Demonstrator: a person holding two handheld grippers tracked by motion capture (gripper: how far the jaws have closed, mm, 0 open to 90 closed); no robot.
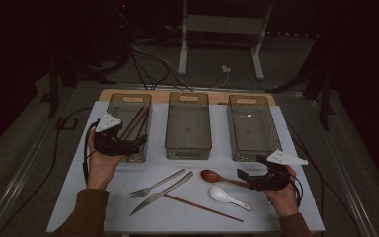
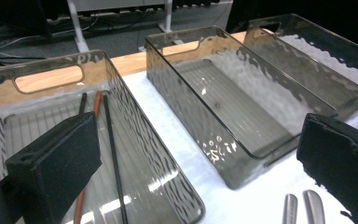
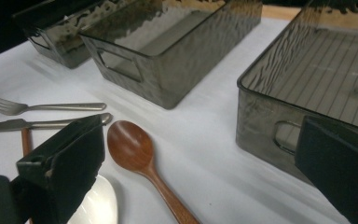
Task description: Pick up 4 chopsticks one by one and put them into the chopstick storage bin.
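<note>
Three smoky clear bins stand in a row across the white mat. The left bin [image 1: 128,106] [image 2: 135,140] holds several chopsticks [image 1: 134,122] [image 2: 112,140], black and orange. My left gripper [image 1: 137,144] [image 2: 196,177] hovers at that bin's near end, jaws open with nothing between them. A fork [image 1: 155,185], a knife [image 1: 163,192], a reddish chopstick [image 1: 205,207], a wooden spoon [image 1: 216,177] [image 3: 133,149] and a white spoon [image 1: 226,196] [image 3: 98,205] lie on the mat. My right gripper [image 1: 250,168] [image 3: 200,177] is open, low over the wooden spoon's handle, not touching it.
The middle bin [image 1: 188,145] [image 2: 186,107] [image 3: 168,70] and the right bin [image 1: 252,150] [image 3: 270,121] hold nothing. The mat [image 1: 79,197] ends just short of my forearms. Cables and a white stand's legs [image 1: 182,54] lie on the floor behind the table.
</note>
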